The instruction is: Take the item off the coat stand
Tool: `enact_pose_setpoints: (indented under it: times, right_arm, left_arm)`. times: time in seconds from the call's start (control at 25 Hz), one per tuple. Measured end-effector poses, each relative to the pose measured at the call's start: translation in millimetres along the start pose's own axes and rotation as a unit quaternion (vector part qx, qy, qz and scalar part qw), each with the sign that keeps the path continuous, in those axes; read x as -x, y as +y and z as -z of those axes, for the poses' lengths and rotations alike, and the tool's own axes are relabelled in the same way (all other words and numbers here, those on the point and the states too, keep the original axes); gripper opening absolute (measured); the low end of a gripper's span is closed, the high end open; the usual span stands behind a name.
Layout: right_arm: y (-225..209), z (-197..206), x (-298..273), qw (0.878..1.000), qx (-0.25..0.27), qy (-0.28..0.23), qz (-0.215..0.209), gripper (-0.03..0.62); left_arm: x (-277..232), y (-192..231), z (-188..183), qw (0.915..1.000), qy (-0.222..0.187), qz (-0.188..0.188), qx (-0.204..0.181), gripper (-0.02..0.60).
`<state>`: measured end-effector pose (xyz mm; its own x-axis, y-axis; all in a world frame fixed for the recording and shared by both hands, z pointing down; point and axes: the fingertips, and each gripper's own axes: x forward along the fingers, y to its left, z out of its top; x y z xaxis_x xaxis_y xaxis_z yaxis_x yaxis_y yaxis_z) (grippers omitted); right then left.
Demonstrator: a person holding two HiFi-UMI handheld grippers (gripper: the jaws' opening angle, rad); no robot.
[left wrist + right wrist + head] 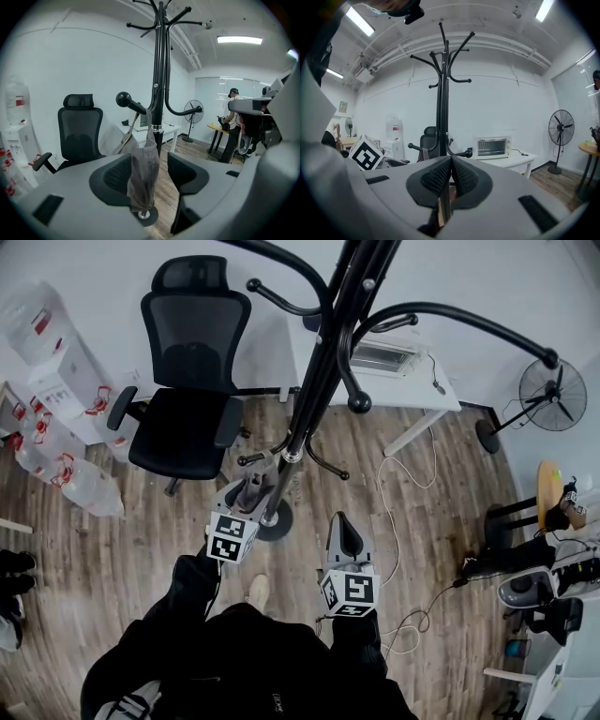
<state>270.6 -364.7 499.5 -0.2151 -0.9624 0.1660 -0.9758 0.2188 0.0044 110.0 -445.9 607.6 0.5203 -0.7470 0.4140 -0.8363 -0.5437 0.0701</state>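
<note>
Two grippers (251, 491) (345, 529), one bag (143, 178), one coat stand (314, 381).

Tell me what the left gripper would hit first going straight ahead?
Most likely the grey bag hanging on the coat stand: it hangs between the left gripper's open jaws. The stand's pole looks just behind it.

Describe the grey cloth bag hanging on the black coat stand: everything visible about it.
The grey cloth bag is a small, soft pouch of thin, crumpled fabric. It hangs limp by its straps from a low ball-tipped hook on the black metal coat stand, close beside the pole. It sits between the open jaws of the left gripper and overlaps the left pad in view; whether that pad touches it is unclear. Its bottom hangs clear of the wooden floor.
</note>
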Motion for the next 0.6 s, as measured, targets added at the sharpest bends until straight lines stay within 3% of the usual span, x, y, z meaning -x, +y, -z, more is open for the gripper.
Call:
enact_pose_setpoints:
  times: [0.12, 0.2, 0.28, 0.6]
  right_arm:
    - [-0.1, 0.1, 0.2, 1.000, 0.001, 0.000, -0.001, 0.016]
    - [-0.3, 0.7, -0.2, 1.000, 0.000, 0.000, -0.001, 0.016]
    - [-0.2, 1.6, -0.5, 1.000, -0.001, 0.001, -0.001, 0.017]
    - [-1.9, 3.2, -1.5, 1.000, -0.001, 0.001, -0.003, 0.016]
  left_arm:
    - [-1.0, 1.4, 3.2, 1.0000, 0.007, -0.005, -0.001, 0.235]
    - [-1.6, 3.5, 3.7, 0.9999, 0.008, -0.013, -0.002, 0.156]
    - [-2.4, 4.3, 4.1, 0.9998, 0.009, -0.015, -0.003, 0.122]
    - [-1.9, 8.7, 1.2, 0.9996, 0.006, -0.025, 0.012, 0.063]
